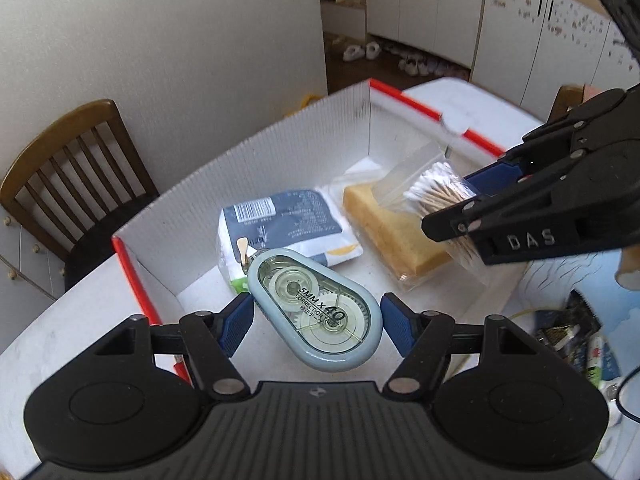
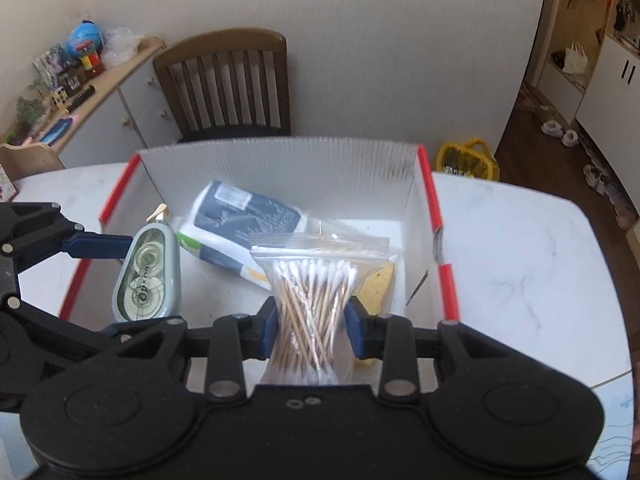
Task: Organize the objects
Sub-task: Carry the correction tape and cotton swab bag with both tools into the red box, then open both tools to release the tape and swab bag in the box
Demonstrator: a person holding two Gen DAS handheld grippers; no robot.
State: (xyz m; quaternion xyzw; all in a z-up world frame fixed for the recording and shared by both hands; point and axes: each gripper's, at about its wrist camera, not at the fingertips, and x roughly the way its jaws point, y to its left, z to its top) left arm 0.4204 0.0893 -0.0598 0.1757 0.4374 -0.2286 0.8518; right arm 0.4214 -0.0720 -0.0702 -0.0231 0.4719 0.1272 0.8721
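My left gripper (image 1: 316, 316) is shut on a pale blue correction tape dispenser (image 1: 314, 312), its blue pads pressed on both long sides. It hangs over the near left part of a white corrugated box with red edges (image 1: 240, 168). My right gripper (image 2: 312, 324) is shut on a clear zip bag of cotton swabs (image 2: 312, 292), squeezed at its middle, over the box's (image 2: 280, 168) near right part. The right wrist view also shows the left gripper (image 2: 132, 284) with the tape dispenser (image 2: 146, 276). Likewise the right gripper (image 1: 472, 208) and the swab bag (image 1: 432, 188) appear in the left wrist view.
In the box lie a blue-and-white packet (image 1: 288, 224) (image 2: 244, 216) and a yellow sponge in clear wrap (image 1: 392, 232) (image 2: 376, 284). The box stands on a white marble table (image 2: 520, 248). A wooden chair (image 2: 228, 84) stands behind it. Loose clutter (image 1: 576, 336) lies on the table to the right.
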